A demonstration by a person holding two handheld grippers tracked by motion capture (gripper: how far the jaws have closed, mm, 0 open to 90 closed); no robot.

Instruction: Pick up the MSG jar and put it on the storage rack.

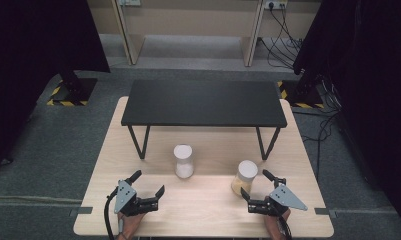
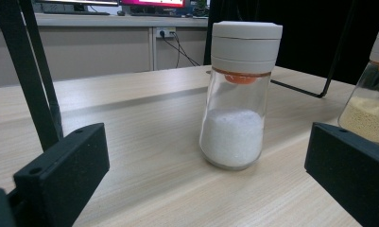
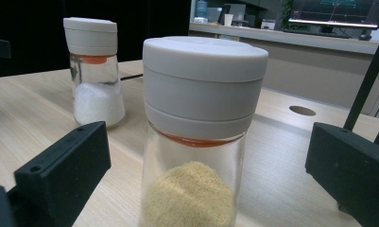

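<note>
Closest to the lens in the right gripper view stands the jar of yellow grains [image 3: 196,142], a clear glass shaker with a grey cap and an orange ring under it, upright between the two spread black jaws of the right gripper [image 1: 263,192]; neither jaw touches the glass. From the high view this jar sits on the near right part of the light wooden table [image 1: 208,212], just ahead of that gripper. To its left, a little apart, stands the jar of white grains [image 1: 183,161], the same make, upright and about a third full. The left gripper [image 1: 147,184] rests near the front left of the table with its jaws wide apart and holding nothing; in the left gripper view the white jar stands beyond the jaws, clear of both. Behind the two jars a low black shelf [image 1: 203,102] on thin metal legs spans the far half of the table.
</note>
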